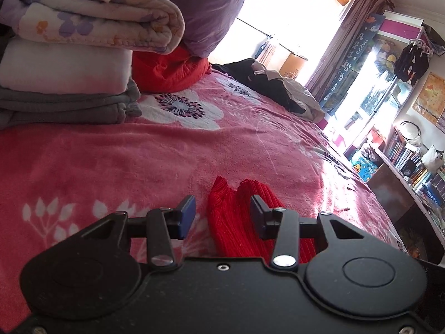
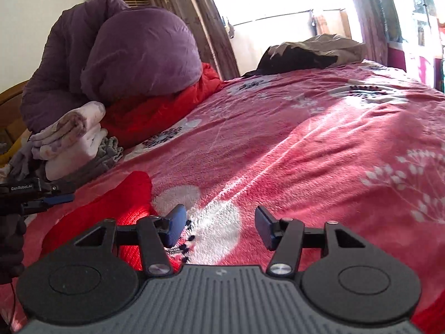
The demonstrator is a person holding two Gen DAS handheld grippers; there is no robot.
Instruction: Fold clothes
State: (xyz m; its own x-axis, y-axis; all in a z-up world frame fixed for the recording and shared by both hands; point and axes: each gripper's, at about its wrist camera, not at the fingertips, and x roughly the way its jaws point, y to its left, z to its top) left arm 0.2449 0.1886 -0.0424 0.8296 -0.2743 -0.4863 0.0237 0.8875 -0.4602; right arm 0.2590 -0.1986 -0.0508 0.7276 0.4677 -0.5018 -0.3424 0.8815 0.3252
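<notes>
A red ribbed knit garment (image 1: 236, 222) lies on the pink floral blanket (image 1: 139, 161) near the bed's front edge. My left gripper (image 1: 222, 215) hovers over it, open; the garment's two upper lobes sit between and under the blue pads, with a clear gap at the left pad. In the right wrist view the same red garment (image 2: 122, 203) lies to the lower left, and my right gripper (image 2: 219, 225) stands open over a white flower on the blanket (image 2: 306, 139), holding nothing. The left gripper's blue finger (image 2: 59, 198) shows at the far left edge.
A stack of folded blankets (image 1: 69, 55) sits at the back left, with a purple duvet (image 2: 139, 53) on a red quilt (image 1: 169, 72). Dark and grey clothes (image 1: 278, 89) lie at the far side. Bookshelves (image 1: 411, 161) line the right. A dark sleeve (image 2: 11, 236) is at the left.
</notes>
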